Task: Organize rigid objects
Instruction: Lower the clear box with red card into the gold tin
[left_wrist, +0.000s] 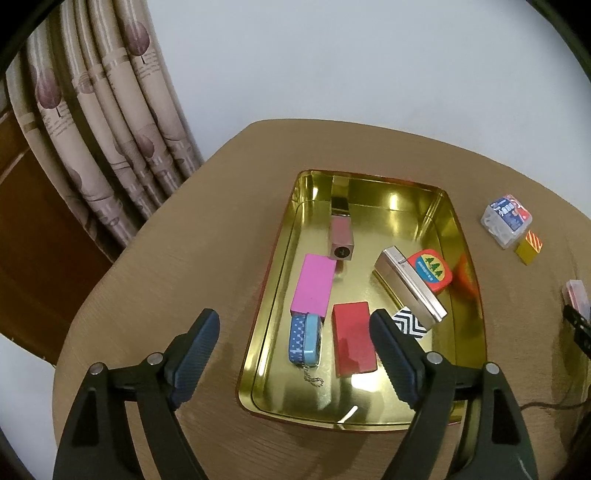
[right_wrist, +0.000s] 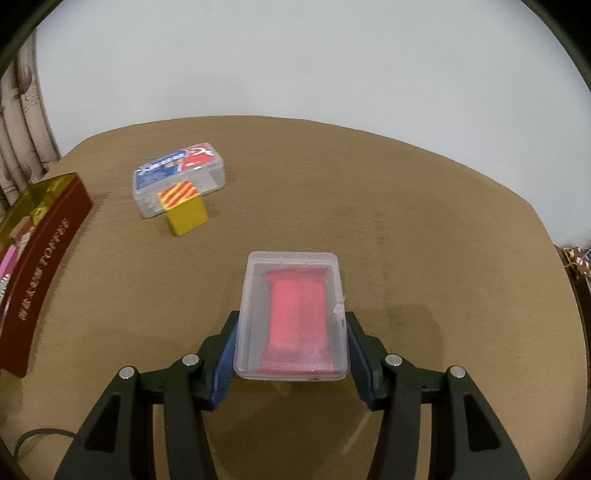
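Right gripper (right_wrist: 291, 350) jaws are clamped on the long sides of a clear plastic case (right_wrist: 291, 317) containing red contents, above the table (right_wrist: 406, 221). Ahead-left of these jaws sit a yellow block (right_wrist: 186, 216) and a second clear box (right_wrist: 179, 177). Left gripper (left_wrist: 295, 332) jaws are spread wide, empty, over the gold tin tray (left_wrist: 469, 295); a red block (left_wrist: 352, 343) and a blue tin (left_wrist: 304, 339) lie between them.

Even, moderately bright indoor light from overhead. Hot glare spots on gold tin (left_wrist: 391, 206) floor and far wall, mirror reflections of contents. Soft shadow under clear case (right_wrist: 291, 317) on table (right_wrist: 406, 221). Heavy fisheye: table edge bowed, black vignette in corners. Slight softness on striped block (right_wrist: 184, 210) and curtain (left_wrist: 110, 122); centre sharp.
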